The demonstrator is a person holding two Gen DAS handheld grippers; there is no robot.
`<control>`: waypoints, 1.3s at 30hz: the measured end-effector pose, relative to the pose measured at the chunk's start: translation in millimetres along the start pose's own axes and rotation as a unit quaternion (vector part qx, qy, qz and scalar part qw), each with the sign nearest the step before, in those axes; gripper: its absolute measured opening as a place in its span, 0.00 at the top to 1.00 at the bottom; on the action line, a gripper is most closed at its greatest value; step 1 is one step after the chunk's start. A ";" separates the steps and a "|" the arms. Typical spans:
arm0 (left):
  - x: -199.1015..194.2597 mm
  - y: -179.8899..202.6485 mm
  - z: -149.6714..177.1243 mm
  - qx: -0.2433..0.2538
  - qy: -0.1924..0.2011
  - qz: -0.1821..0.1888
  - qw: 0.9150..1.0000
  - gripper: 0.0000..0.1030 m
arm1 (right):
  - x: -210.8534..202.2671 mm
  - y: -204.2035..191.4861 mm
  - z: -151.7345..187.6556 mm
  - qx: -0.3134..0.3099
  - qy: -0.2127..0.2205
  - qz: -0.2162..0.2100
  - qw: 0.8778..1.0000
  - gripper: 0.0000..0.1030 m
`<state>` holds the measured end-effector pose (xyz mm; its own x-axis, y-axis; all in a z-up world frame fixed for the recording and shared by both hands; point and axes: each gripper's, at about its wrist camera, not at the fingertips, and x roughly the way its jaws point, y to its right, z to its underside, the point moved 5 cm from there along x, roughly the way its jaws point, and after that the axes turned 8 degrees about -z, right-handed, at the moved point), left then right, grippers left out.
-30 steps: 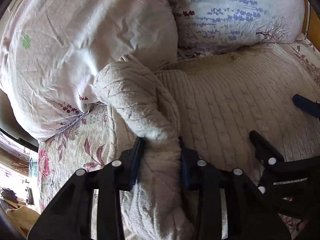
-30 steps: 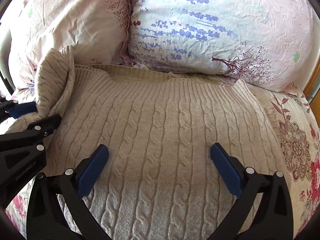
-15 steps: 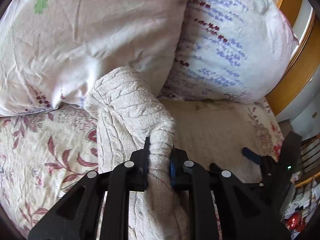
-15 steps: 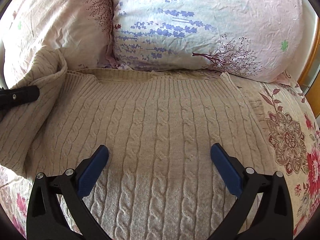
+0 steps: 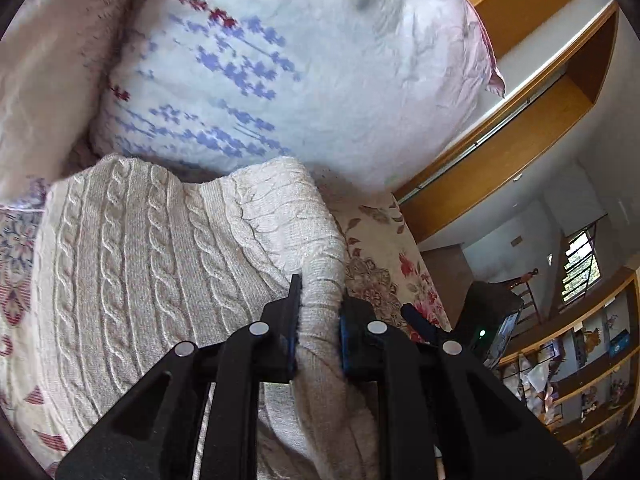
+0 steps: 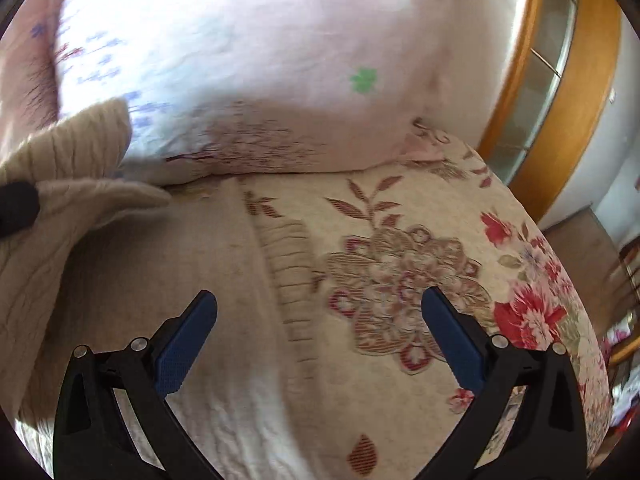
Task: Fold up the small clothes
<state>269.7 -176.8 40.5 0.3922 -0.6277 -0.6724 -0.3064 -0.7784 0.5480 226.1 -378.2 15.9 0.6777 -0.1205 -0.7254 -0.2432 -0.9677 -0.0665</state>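
A cream cable-knit sweater (image 5: 152,264) lies on the floral bedspread. My left gripper (image 5: 318,320) is shut on the sweater's sleeve (image 5: 320,292) and holds it over the sweater's body, toward its right side. In the right wrist view the sweater (image 6: 120,280) fills the left part, with the lifted sleeve (image 6: 80,152) and a black fingertip (image 6: 16,204) of the left gripper at the left edge. My right gripper (image 6: 320,332) is open and empty, low over the sweater's right edge and the bedspread (image 6: 400,272).
Two pillows lie at the head of the bed, one with blue flower print (image 5: 280,72) and a pale pink one (image 5: 36,80). A wooden headboard frame (image 6: 560,100) runs along the right. Shelves (image 5: 592,360) stand beyond the bed edge.
My left gripper has carried the sleeve to the right across the sweater's body. My right gripper has swung right, off the sweater's middle to its right edge.
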 end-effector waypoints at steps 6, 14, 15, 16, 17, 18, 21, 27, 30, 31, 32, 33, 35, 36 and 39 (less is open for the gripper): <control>58.4 -0.1 24.5 -0.058 -0.061 0.044 0.995 0.83 | -15.2 35.8 -2.4 0.086 0.033 -0.057 0.994 0.01; -21.9 -16.0 25.3 -0.050 -0.007 0.102 0.993 0.18 | -35.3 32.4 -14.1 0.157 0.066 -0.313 0.935 0.05; -36.6 -19.2 25.8 -0.033 0.006 0.066 0.997 0.14 | -36.4 25.6 -14.3 0.151 0.053 -0.349 0.923 0.09; -54.1 -27.9 28.8 -0.017 0.020 0.030 0.999 0.13 | -36.4 19.2 -12.6 0.146 0.035 -0.372 0.916 0.14; -68.1 -36.1 32.8 0.000 0.032 -0.007 0.999 0.12 | -36.4 12.0 -9.9 0.139 0.013 -0.385 0.912 0.16; -79.7 -44.7 38.0 0.014 0.042 -0.046 0.998 0.11 | -35.2 4.7 -7.0 0.129 -0.010 -0.393 0.910 0.19; -103.3 -75.9 54.8 0.040 0.062 -0.136 0.988 0.09 | -27.7 -7.6 2.0 0.122 -0.075 -0.387 0.911 0.40; -82.7 -107.6 74.5 0.027 0.030 -0.142 0.989 0.09 | 1.1 -13.0 6.8 0.138 -0.148 -0.373 0.905 0.55; -77.0 -111.3 79.5 0.035 0.027 -0.136 0.990 0.09 | 17.1 -16.7 10.8 0.138 -0.171 -0.348 0.911 0.56; -77.8 -112.5 80.7 0.037 0.027 -0.133 0.990 0.09 | 21.0 -17.3 11.7 0.143 -0.175 -0.346 0.911 0.56; -77.6 -110.1 82.6 0.040 0.029 -0.131 0.990 0.09 | 24.1 -18.8 11.7 0.149 -0.177 -0.353 0.907 0.56; -77.3 -108.7 82.6 0.043 0.032 -0.130 0.990 0.09 | 25.4 -20.1 11.4 0.156 -0.174 -0.368 0.900 0.56; -78.7 -108.2 82.7 0.047 0.036 -0.130 0.990 0.09 | 26.9 -26.4 11.0 0.154 -0.170 -0.390 0.892 0.58; -79.3 -108.3 83.2 0.049 0.038 -0.130 0.990 0.08 | 26.5 -29.9 11.3 0.148 -0.168 -0.390 0.893 0.59; -75.0 -106.8 83.1 0.058 0.040 -0.141 0.987 0.07 | 37.3 -36.3 12.3 0.147 -0.167 -0.390 0.894 0.70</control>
<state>200.9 -47.4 -8.9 0.5415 -0.3863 -0.7467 -0.2712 -0.9209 0.2798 251.7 -344.9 -17.2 0.4884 0.6854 -0.5401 0.0075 -0.6223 -0.7828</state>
